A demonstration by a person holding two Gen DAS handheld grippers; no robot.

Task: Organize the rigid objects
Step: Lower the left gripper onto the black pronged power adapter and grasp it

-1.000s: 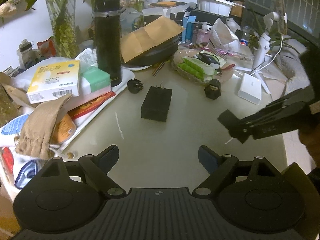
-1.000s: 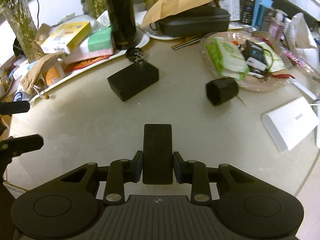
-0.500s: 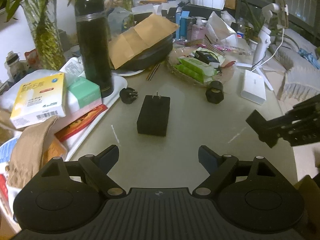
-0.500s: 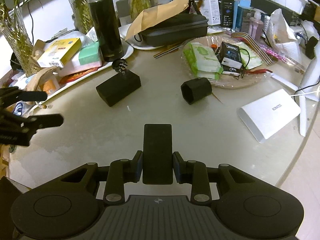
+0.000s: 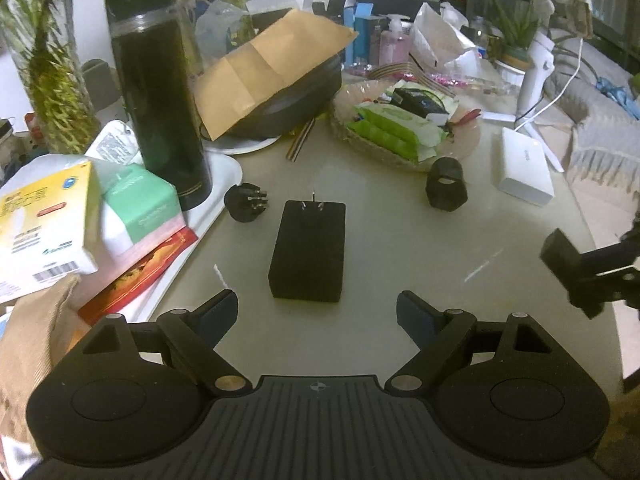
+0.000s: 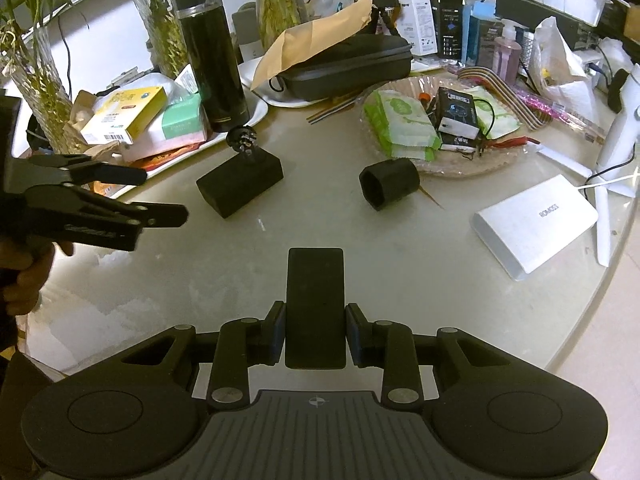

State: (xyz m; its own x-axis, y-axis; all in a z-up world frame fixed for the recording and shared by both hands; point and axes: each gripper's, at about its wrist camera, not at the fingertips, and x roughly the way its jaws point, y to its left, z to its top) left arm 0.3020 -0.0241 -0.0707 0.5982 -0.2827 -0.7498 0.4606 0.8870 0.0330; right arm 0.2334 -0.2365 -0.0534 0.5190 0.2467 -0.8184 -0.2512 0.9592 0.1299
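Right gripper (image 6: 315, 330): jaws clamped on a flat black block (image 6: 315, 304), held above the near table (image 6: 400, 264) edge. Left gripper (image 5: 317, 312): jaws apart, nothing between them, just near of the black charger brick (image 5: 308, 249). A round plug adapter (image 5: 245, 202) lies far-left of the brick, a hexagonal black cap (image 5: 446, 190) far-right

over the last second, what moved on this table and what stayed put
The open left gripper has closed in on the black charger brick, now just ahead of its fingers. The right gripper drew back toward the table edge, shut on the flat black block. Nothing was grasped or released. The brick, round plug, hex cap and white power bank stayed put.
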